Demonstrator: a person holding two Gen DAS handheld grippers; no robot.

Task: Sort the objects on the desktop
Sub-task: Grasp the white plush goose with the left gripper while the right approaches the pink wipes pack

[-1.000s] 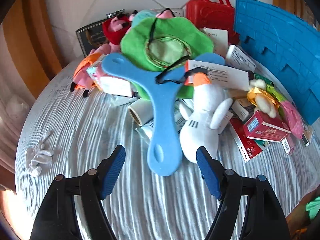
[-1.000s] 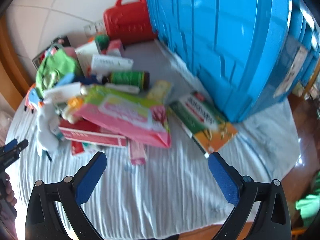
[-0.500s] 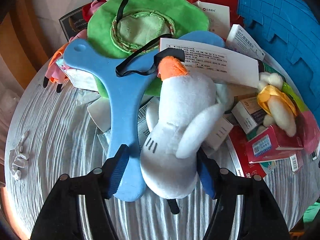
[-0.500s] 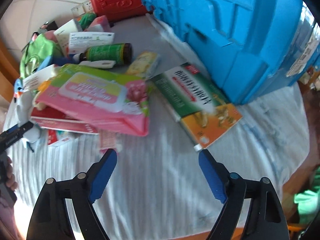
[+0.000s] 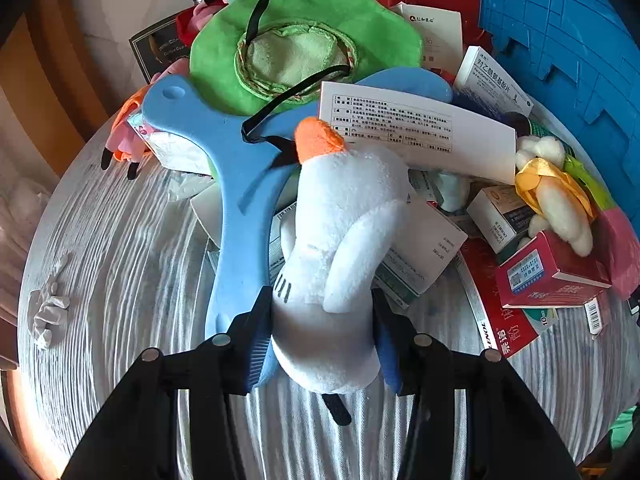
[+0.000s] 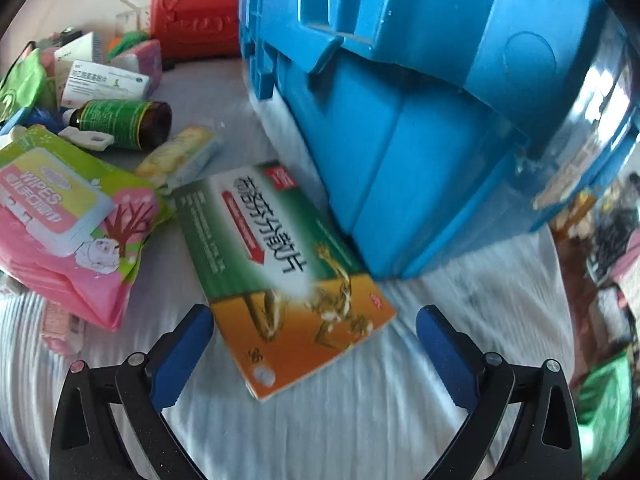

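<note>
Containers: big blue plastic bin (image 6: 420, 92), ribbed and moulded walls, stands on the cloth-covered table (image 6: 360, 420) at the right of the clutter; its inside is not visible from either wrist view. Behind it a red hard-shell case (image 6: 196, 16) with a carry handle, closed, contents unseen.

Left gripper (image 5: 324, 332): jaws closing, blue ribbed pads on both flanks of the white plush bird (image 5: 340, 248), low on its body and pressing into the soft fabric. The bird is fuzzy, rounded, with an orange beak, lying on top of the heap near the table's front. Just beside it, partly under the left pad, the blue foam boomerang (image 5: 236, 208): flat, three-armed, matte. Behind both, a green felt hat (image 5: 304, 44), floppy, scalloped brim, black strap. A white printed carton (image 5: 420, 132) rests across the bird's head. Small medicine boxes scattered to the right.

Right gripper (image 6: 314, 344): jaws opening, spread very wide, nothing clamped. The near end of the green-and-orange medicine box (image 6: 280, 264), a flat glossy card carton, lies on the cloth between the pads; whether the left pad touches its corner cannot be told. To the left a pink soft-pack of wipes (image 6: 68, 224), crinkly film, and a brown glass bottle (image 6: 124, 122) with green label, lying on its side
</note>
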